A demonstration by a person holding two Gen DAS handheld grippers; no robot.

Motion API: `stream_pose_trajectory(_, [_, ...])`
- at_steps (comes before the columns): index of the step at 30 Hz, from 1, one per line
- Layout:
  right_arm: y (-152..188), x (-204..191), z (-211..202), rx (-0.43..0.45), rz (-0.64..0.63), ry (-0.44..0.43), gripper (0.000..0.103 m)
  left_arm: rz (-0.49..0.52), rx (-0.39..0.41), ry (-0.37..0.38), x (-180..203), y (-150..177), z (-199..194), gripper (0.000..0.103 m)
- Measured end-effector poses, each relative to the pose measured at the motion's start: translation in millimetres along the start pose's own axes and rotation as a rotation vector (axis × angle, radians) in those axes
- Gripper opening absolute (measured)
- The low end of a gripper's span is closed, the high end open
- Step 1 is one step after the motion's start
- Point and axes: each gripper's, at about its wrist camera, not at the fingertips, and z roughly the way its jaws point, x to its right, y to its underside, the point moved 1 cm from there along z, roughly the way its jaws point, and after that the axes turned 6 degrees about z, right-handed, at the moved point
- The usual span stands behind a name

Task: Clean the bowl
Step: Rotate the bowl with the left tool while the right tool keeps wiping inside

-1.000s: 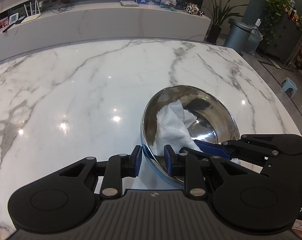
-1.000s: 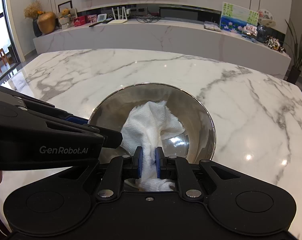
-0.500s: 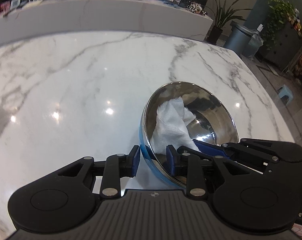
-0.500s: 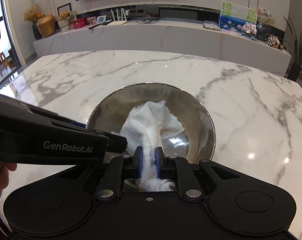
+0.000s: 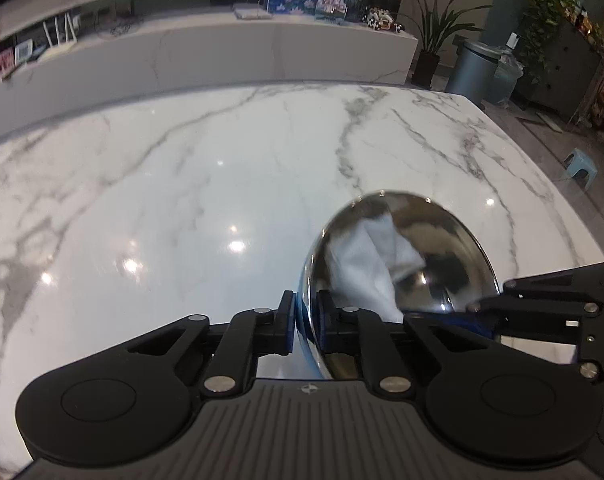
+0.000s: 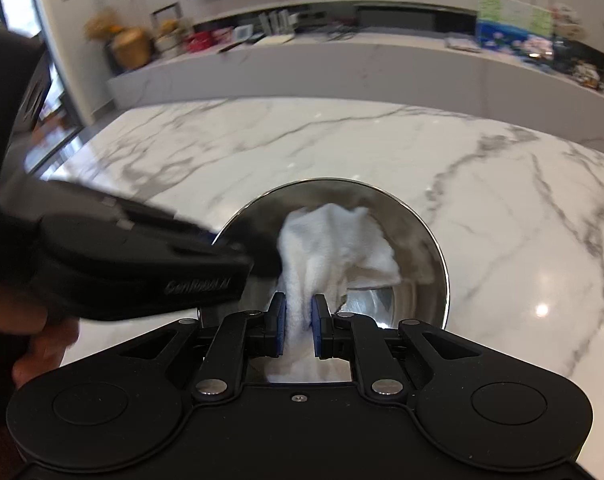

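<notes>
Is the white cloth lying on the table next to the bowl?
No, the white cloth is inside the bowl, pinched by the right gripper.

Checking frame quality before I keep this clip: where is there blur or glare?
Left wrist view: light spots glare on the marble table; the steel bowl and white cloth look soft. Right wrist view: the left hand-held gripper and background shelf are motion-blurred.

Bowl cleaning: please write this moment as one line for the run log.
left hand-held gripper: shut on bowl rim | right hand-held gripper: shut on white cloth | cloth: inside bowl | bowl: on marble table
</notes>
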Motion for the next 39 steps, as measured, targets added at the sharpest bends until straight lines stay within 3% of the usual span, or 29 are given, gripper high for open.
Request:
stream_pose_trajectory(7, [4.9,-5.2,7.2,-0.059,-0.036,0.004,0.010,0.001,0.013,0.000,-0.6,1.0,-3.9,0.007])
stream_pose_trajectory(12, [10.4,-10.7,7.2,-0.036,-0.098,0.077,0.010,-0.024,0.016,0.039,-3.4,1.5,-6.0,0.007])
stream_pose_trajectory(15, [12.1,-8.3,7.0,-0.025,-0.105,0.072,0.010,-0.027,0.010,0.047,-3.3,3.0,-5.8,0.008])
stream_pose_trajectory(20, [16.2,-4.8,7.1,-0.007,-0.115,0.063,0.010,-0.073,-0.038,0.056,-6.4,9.0,-4.8,0.024])
stream_pose_trajectory(23, [18.1,-8.7,8.2,0.004,-0.151,0.075,0.010,-0.083,-0.077,0.056,-7.1,11.3,-0.7,0.028])
stream_pose_trajectory(27, [16.8,-8.6,10.3,0.017,-0.158,0.071,0.009,-0.097,-0.112,0.077,-6.4,16.4,5.9,0.028])
stream_pose_trajectory(30, [15.9,-7.9,13.1,0.036,-0.165,0.073,0.009,-0.078,-0.104,0.079,-4.7,15.2,5.5,0.018])
stream_pose_trajectory(39, [7.8,-17.6,33.0,0.114,-0.211,0.090,0.010,-0.040,-0.061,-0.017,-9.9,10.4,5.8,0.017])
